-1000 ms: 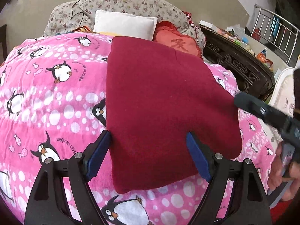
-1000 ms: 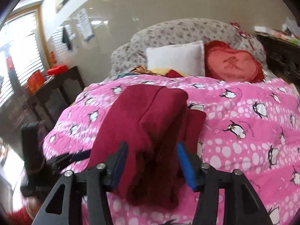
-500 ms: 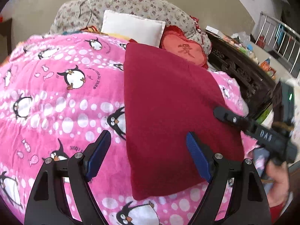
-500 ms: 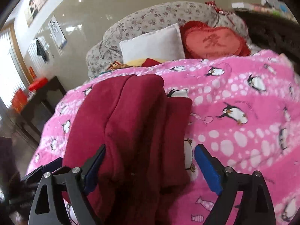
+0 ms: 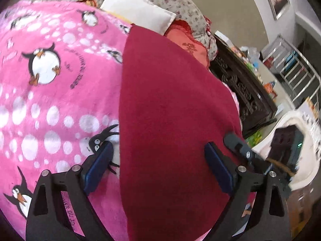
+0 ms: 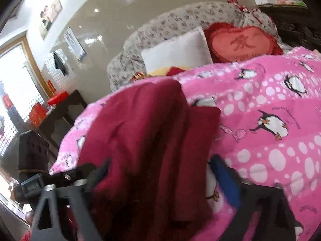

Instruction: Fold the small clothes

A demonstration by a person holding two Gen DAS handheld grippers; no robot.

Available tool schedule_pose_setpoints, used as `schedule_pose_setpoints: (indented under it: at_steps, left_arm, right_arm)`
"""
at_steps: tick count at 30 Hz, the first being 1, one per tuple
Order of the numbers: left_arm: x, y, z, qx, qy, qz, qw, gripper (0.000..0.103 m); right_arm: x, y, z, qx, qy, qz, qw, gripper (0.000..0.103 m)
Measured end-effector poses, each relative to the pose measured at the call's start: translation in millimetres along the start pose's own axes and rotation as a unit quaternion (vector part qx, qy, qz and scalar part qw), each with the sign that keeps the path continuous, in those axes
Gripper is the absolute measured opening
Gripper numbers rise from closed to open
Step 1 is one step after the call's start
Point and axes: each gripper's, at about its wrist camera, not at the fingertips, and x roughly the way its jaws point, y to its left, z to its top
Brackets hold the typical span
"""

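Closing in on the dark red fleece garment (image 5: 170, 110), lying partly folded on the pink penguin-print blanket (image 5: 50, 100). My left gripper (image 5: 158, 168) gapes over its near edge; my right gripper (image 6: 160, 182), jaws just narrowing, straddles cloth unpinched. Next: pinch both near corners, fold far.

Matt fuzzy maroon cloth garment (image 5: 172, 108), plush pink fleece blanket (image 5: 50, 100) — dark carved wooden cabinet (image 5: 246, 92)

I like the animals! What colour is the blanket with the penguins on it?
Bright pink with white dots, under the penguin blanket's black-and-white penguins. It shows best in the left wrist view.
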Motion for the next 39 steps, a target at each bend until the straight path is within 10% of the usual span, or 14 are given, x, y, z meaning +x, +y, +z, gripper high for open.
schedule_pose_setpoints:
  at_steps: [8,17,22,26,39]
  left_arm:
    - [-45.2,-33.3,-14.9,0.056,-0.017,0.036,0.9976,0.065]
    - [-123.2,-37.9,-75.4,0.092,-0.019,0.073,0.9929,0.065]
    - [-116.5,-13.5,-122.5,0.087,0.021,0.133,0.9871,0.065]
    - [-135.7,-9.3,-130.5,0.069,-0.011,0.137,0.9882,0.065]
    - [-130.5,-29.1,-123.6,0.126,-0.043,0.213,0.9679,0.065]
  right_arm:
    - [-30.7,29.7,0.4,-0.005,-0.006,0.007,1.000,0.053]
    - [-86.8,87.2,-56.2,-0.024,0.027,0.039,0.999,0.053]
    - [-69.7,86.1,-97.2,-0.016,0.116,0.008,0.993,0.060]
    - [-103.0,86.7,-96.8,-0.015,0.093,0.019,0.995,0.060]
    - [-100.8,155.9,-93.8,-0.191,0.075,0.043,0.978,0.053]
